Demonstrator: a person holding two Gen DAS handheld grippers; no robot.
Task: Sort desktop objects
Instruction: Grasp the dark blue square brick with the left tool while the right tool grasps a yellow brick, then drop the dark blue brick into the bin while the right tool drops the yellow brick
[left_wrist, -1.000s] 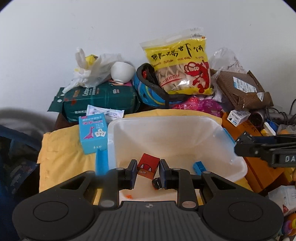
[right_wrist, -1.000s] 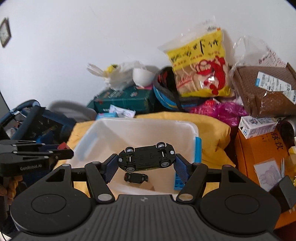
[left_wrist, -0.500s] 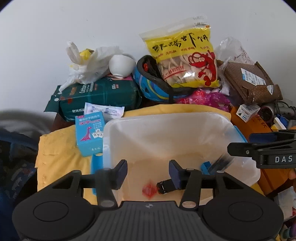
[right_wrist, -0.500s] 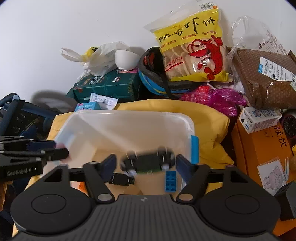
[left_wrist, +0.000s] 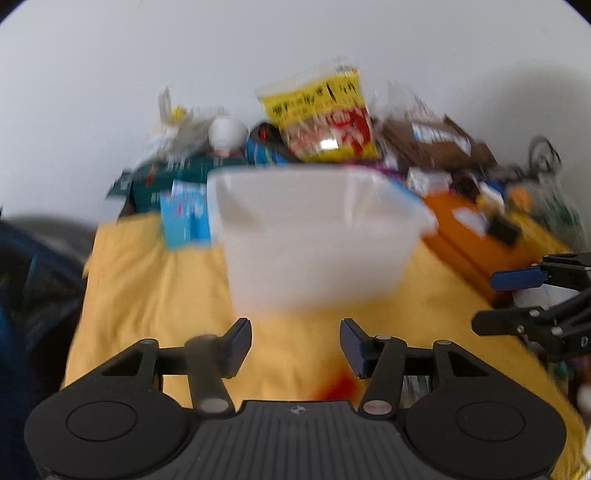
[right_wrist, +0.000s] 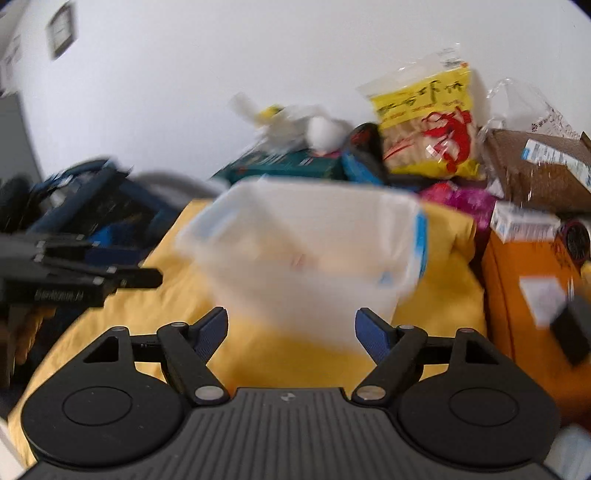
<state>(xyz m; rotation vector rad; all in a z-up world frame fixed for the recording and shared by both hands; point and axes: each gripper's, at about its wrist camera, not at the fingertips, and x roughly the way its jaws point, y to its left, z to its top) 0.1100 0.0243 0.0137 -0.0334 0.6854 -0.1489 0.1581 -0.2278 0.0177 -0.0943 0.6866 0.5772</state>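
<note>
While both my left gripper (left_wrist: 295, 341) and right gripper (right_wrist: 291, 328) are spread apart and empty, a blind reach could knock the translucent white plastic bin (left_wrist: 314, 236) at twelve o'clock.

Translucent white bin (left_wrist: 314, 236) on yellow cloth (left_wrist: 147, 295); blurred yellow snack bag (right_wrist: 428, 122) with seemingly red print.

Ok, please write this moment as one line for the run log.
left claw: open, empty | right claw: open, empty | white plastic bin: on yellow cloth, ahead of both claws | views: blurred
</note>
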